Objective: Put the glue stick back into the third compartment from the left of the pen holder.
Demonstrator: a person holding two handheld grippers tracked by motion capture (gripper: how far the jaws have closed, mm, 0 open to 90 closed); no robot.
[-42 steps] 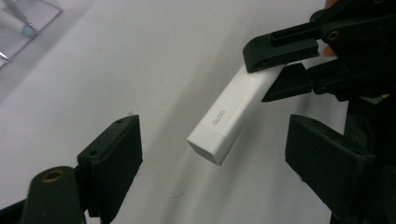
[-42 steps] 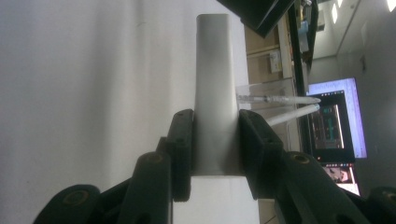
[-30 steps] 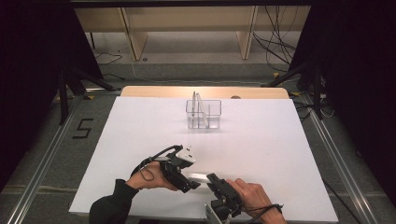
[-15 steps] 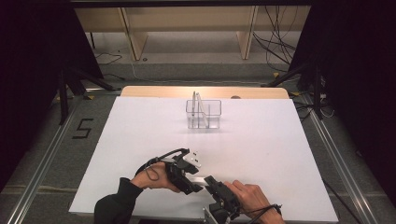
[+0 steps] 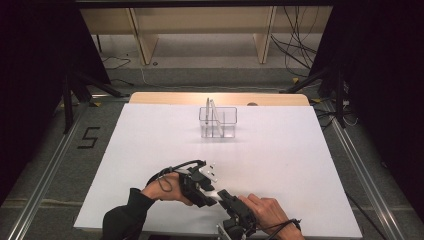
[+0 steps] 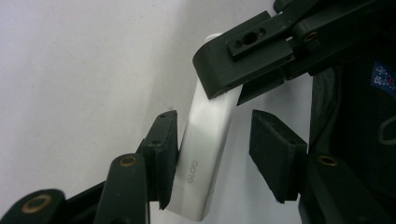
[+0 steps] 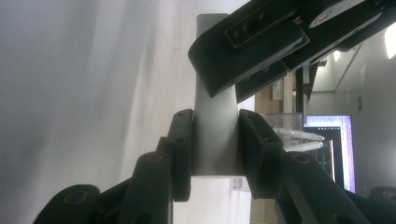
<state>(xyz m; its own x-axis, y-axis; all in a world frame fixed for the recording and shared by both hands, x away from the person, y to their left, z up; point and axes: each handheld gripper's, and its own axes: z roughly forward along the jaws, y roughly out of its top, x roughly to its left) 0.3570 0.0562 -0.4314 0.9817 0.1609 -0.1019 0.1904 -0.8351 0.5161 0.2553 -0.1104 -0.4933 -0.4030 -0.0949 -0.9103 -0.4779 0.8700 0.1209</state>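
A white glue stick (image 6: 205, 144) marked GLOO spans the two grippers near the table's front edge. My right gripper (image 7: 217, 149) is shut on one end of the glue stick (image 7: 215, 135). My left gripper (image 6: 217, 156) is open around the other end: one pad touches the stick and the other stands apart. In the high view, the left gripper (image 5: 197, 182) and right gripper (image 5: 231, 202) meet tip to tip, with the glue stick (image 5: 214, 195) between them.
A clear divided container (image 5: 218, 121) stands at the middle back of the white table (image 5: 300, 165). The same container (image 7: 280, 123) holds thin white pieces. Black stands and cables lie beyond the table's edges.
Both hands have shifted only slightly and stay joined at the glue stick near the front edge. The right gripper has edged a little to the left.
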